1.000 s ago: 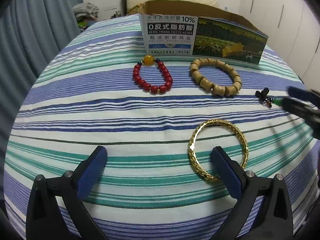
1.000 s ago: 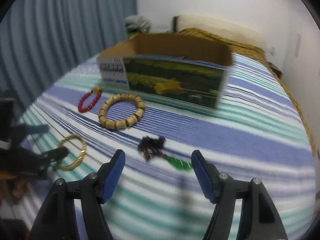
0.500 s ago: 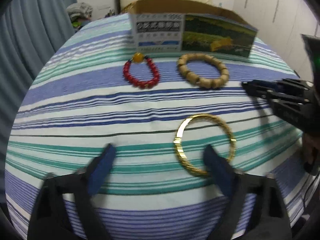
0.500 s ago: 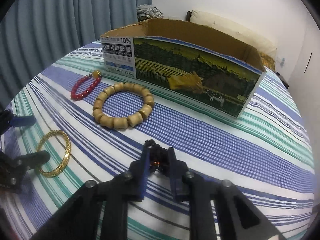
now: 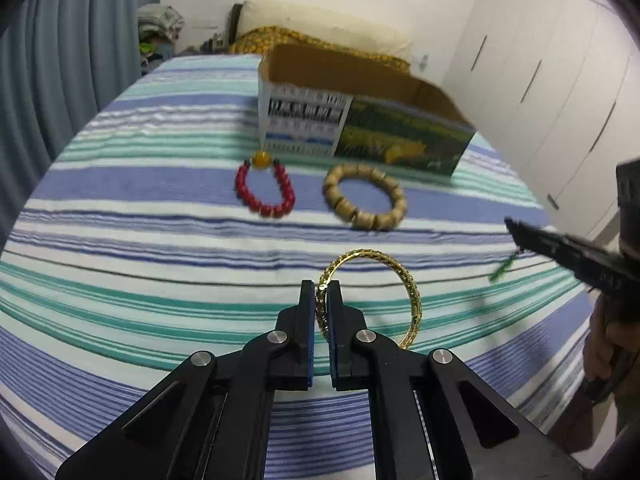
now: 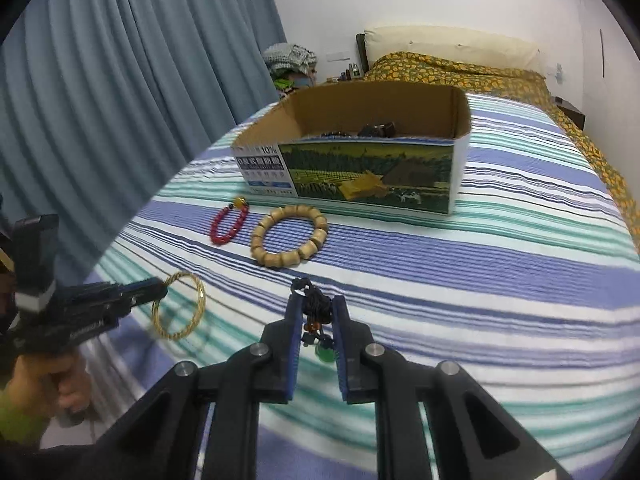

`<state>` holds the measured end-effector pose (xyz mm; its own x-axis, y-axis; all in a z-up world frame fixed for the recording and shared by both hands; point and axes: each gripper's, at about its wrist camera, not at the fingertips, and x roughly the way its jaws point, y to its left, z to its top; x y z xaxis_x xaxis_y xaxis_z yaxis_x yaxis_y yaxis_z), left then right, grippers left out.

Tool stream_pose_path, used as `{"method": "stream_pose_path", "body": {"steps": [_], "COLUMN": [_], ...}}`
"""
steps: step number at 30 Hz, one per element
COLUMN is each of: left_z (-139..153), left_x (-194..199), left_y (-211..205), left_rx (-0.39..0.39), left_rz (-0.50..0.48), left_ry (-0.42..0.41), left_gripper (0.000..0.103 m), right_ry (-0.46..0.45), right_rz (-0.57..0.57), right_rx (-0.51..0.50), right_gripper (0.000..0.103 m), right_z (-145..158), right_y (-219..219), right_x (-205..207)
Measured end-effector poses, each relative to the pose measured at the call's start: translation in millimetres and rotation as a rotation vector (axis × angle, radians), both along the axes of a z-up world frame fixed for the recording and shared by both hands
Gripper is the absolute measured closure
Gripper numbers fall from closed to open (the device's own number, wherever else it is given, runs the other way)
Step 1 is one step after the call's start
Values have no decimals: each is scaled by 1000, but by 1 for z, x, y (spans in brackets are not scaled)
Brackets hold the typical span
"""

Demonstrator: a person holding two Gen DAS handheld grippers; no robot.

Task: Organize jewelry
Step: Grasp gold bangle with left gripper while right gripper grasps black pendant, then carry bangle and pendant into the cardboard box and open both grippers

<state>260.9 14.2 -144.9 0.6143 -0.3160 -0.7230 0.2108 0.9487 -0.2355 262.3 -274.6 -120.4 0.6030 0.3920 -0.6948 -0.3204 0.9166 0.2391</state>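
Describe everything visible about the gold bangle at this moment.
The gold bangle is a rigid, shiny, metal-looking ring with an openwork, chain-like pattern around its band. The left tool has just closed on its near-left rim, the blue pads pinching the band between them. It stands tilted up from the striped bedspread; whether its lowest edge touches the cloth is unclear. It hangs nearer than the wooden bead bracelet. Nothing else touches it.

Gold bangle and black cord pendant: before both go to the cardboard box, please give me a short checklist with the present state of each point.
1. Left claw shut on gold bangle: ok; its jaws have just been closing.
2. Right claw shut on black cord pendant: ok.
3. Bangle clear of the bedspread: cannot tell.
4. Cardboard box open on top: ok.
5. Red bead bracelet and wooden bead bracelet boxed: not ok.
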Motion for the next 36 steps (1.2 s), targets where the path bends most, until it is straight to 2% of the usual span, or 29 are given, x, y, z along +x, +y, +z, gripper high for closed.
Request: {"method": "stream_pose_path", "body": {"steps": [5, 12, 21, 29, 33, 36], "left_z": [17, 34, 42, 42, 41, 41], "left_x": [-6, -15, -15, -14, -12, -9], "left_y": [-2, -8, -9, -7, -4, 2], "left_rx": [-18, 29, 105, 143, 127, 62], "left_rz": [-9, -13, 4, 6, -5, -23], "left_ry": [-27, -68, -110, -127, -119, -91], "left_gripper": [99, 99, 99, 99, 99, 99], "right_ry": [22, 1, -27, -13, 2, 31], "right_rz": [-20, -37, -24, -12, -3, 9], "right_rx": [28, 61, 43, 38, 38, 47], "right_gripper": [88, 88, 88, 88, 88, 88], "right_z": [1, 9, 23, 21, 18, 16], "right_y": [-10, -8, 2, 10, 14, 16], "right_x": [-13, -25, -32, -32, -31, -29]}}
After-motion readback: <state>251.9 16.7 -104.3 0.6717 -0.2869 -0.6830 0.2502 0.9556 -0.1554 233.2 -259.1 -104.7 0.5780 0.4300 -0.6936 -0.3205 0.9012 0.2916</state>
